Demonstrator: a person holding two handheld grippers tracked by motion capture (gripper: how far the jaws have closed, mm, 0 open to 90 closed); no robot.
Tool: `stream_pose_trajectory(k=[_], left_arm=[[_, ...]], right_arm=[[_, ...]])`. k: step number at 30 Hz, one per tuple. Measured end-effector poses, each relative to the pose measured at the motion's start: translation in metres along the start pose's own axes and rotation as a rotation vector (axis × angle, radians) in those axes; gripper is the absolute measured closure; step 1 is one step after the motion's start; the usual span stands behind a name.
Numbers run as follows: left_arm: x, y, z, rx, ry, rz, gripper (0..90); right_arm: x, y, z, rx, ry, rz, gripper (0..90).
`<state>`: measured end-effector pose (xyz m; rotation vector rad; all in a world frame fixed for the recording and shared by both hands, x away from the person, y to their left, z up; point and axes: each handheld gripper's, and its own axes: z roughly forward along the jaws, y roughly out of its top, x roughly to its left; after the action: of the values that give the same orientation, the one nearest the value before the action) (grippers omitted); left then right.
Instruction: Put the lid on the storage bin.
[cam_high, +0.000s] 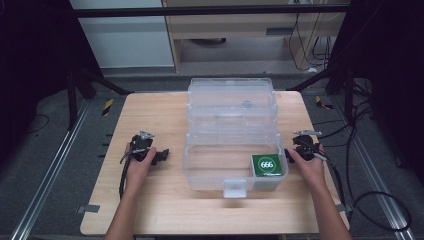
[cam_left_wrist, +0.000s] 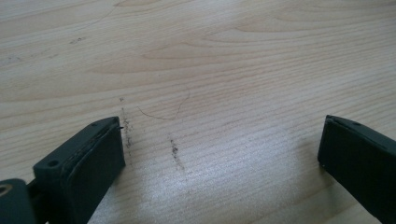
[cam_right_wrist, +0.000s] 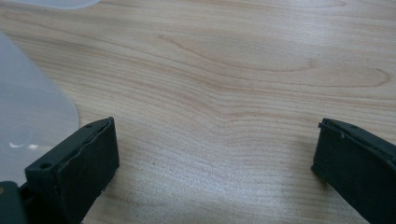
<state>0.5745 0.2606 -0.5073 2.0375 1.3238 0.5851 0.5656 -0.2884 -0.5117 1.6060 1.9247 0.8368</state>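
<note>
A clear plastic storage box (cam_high: 200, 170) stands in the middle of the wooden table (cam_high: 150, 115), its lid (cam_high: 232, 102) swung open toward the back. Inside, in the front right corner, lies a green pack marked 666 (cam_high: 269, 165). My left gripper (cam_high: 161, 156) rests on the table left of the box, open, with bare wood between its jaws (cam_left_wrist: 222, 135). My right gripper (cam_high: 290, 153) rests just right of the box, open and holding nothing (cam_right_wrist: 215, 140). The box's rounded clear wall (cam_right_wrist: 28, 116) lies close beside its left jaw.
The box's front latch (cam_high: 235, 188) juts toward the table's near edge. Cables (cam_high: 345, 190) trail from the right gripper off the table's right side. Metal rails (cam_high: 50, 170) and black stand legs flank the table; cabinets stand beyond it.
</note>
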Motion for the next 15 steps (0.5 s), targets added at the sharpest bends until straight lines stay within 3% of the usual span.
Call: stream_pose_trajectory(k=[5, 8, 13, 15], left_arm=[[0.001, -0.002, -0.003, -0.016, -0.001, 0.029, 2.2], [-0.004, 0.001, -0.006, -0.038, 0.026, 0.1, 2.9], [-0.007, 0.005, -0.015, -0.099, -0.012, 0.066, 3.1], [-0.01, 0.006, -0.022, -0.116, -0.032, 0.071, 3.1]], right_arm=[[-0.001, -0.001, -0.001, 0.0, 0.01, -0.017, 0.6], [-0.003, 0.0, 0.0, 0.001, 0.015, -0.022, 0.4], [-0.004, 0.0, -0.002, 0.002, 0.02, -0.038, 5.0], [-0.006, 0.001, -0.007, -0.008, 0.0, -0.103, 8.6]])
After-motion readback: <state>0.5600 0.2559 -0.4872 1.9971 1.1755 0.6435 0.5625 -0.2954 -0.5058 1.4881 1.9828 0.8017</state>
